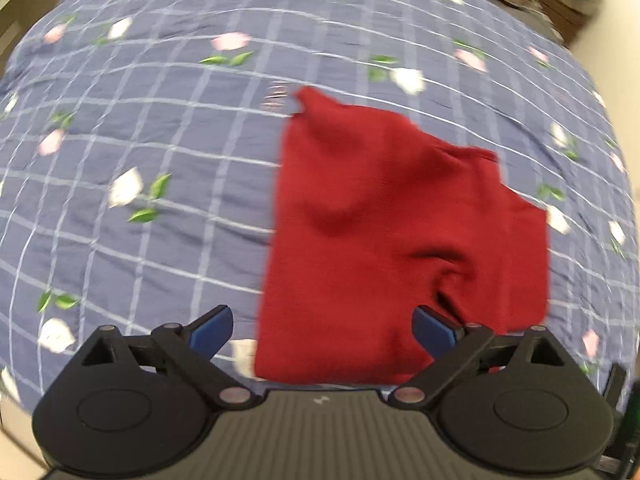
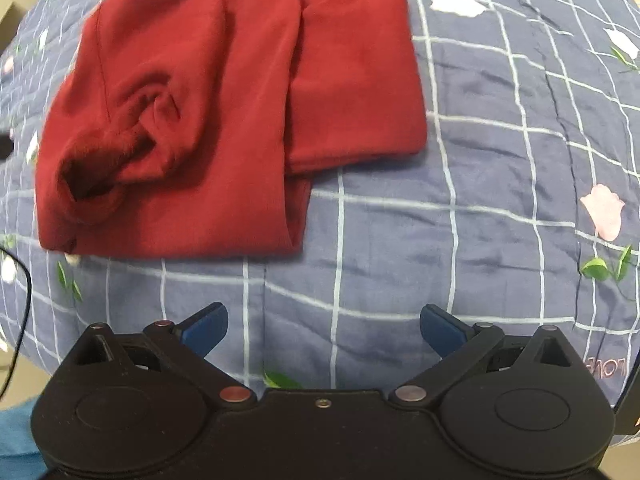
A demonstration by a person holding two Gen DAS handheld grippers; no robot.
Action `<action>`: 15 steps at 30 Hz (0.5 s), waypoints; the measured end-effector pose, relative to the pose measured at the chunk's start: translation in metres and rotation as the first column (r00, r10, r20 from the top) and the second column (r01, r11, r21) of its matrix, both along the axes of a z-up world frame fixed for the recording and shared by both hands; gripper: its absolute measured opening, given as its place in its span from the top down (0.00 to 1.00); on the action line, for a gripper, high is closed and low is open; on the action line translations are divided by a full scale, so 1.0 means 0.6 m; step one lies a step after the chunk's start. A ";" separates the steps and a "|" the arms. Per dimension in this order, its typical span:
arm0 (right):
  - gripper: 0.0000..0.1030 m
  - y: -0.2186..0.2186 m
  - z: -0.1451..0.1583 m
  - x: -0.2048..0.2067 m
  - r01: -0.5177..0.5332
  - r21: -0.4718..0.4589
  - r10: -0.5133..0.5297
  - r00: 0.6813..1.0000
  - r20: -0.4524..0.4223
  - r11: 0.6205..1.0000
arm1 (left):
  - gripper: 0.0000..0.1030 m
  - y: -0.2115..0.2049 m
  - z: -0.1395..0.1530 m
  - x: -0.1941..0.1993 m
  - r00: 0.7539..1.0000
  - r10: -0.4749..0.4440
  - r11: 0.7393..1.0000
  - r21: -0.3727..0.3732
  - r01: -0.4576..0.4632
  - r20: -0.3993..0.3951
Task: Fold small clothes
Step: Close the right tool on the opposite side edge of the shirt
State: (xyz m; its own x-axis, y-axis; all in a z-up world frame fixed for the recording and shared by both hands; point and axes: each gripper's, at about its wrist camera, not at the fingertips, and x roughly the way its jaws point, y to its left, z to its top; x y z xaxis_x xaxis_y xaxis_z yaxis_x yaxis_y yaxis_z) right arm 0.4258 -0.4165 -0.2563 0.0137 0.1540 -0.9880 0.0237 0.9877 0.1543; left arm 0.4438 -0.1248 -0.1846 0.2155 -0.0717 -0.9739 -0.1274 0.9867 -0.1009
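Now both tongs, left (image 1: 322, 330) & right (image 2: 324, 330), gape wide, empty, above red garment (image 2: 224, 112).

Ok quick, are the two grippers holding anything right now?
Left gripper: open, holding nothing, just above the red garment.
Right gripper: open, holding nothing, over the bedspread.
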 end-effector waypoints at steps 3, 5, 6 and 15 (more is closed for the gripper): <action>0.01 -0.012 0.028 0.013 0.082 0.134 -0.097 0.989 0.108 0.988 | 0.03 0.032 -0.004 0.006 0.999 0.047 0.999 0.014 -0.047 -0.010; 0.01 -0.009 0.039 0.028 0.110 0.187 -0.137 0.981 0.137 0.976 | 0.02 0.049 -0.010 0.011 0.997 0.069 0.997 0.021 -0.069 -0.015; 0.01 -0.003 0.042 0.037 0.114 0.202 -0.145 0.978 0.147 0.973 | 0.02 0.056 -0.012 0.013 0.997 0.078 0.997 0.026 -0.078 -0.018; 0.04 0.053 0.029 0.128 0.141 0.214 -0.171 0.977 0.129 0.967 | 0.01 0.091 -0.071 0.048 0.993 0.083 0.993 0.093 -0.074 -0.089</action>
State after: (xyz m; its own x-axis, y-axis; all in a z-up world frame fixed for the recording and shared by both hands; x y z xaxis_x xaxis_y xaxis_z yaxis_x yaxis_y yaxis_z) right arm 0.5024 -0.3849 -0.2387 0.1946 0.3352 -0.9218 0.1377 0.9212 0.3640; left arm 0.4725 -0.0703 -0.2270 0.1258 0.0304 -0.9916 -0.2095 0.9778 0.0034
